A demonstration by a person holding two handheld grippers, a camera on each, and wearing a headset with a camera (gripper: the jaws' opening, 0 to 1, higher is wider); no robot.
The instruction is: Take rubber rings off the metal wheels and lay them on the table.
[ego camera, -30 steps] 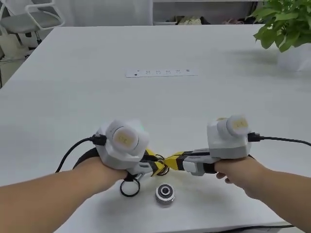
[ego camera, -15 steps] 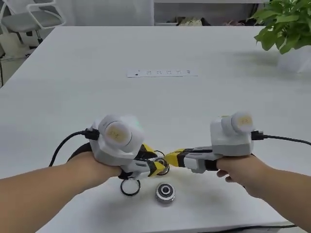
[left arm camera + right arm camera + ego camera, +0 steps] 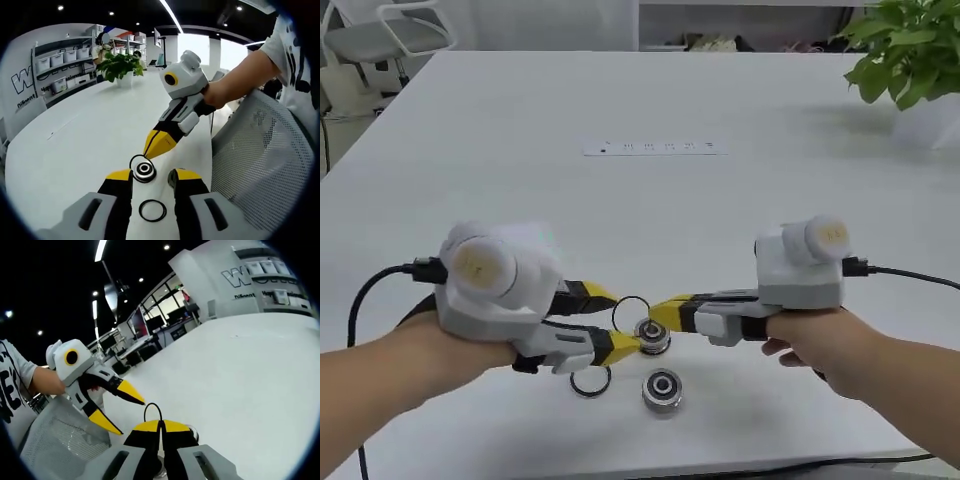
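White table [image 3: 770,200], white power strip [image 3: 655,149] far centre, green leafy plant [image 3: 905,50] far right, left gripper [image 3: 626,320] agape, right gripper [image 3: 652,312] pinching thin black rubber ring [image 3: 615,314].

Two handheld grippers of matching build. The left gripper [image 3: 618,320] has a white and pale grey plastic shell, then a black section, then two pointed yellow jaws. The right gripper [image 3: 658,313] has the same white-grey shell, black middle and yellow tips. In each gripper view, that gripper's own jaws appear as grey arms, each with a dark slot, topped by black shoulders and rounded yellow ends. A black left cable [image 3: 390,272] plugs into the left gripper's outer side, and a black right cable [image 3: 910,277] plugs into the right gripper. The person's forearms are bare. They wear a white short-sleeved shirt [image 3: 291,50] printed with black marks.
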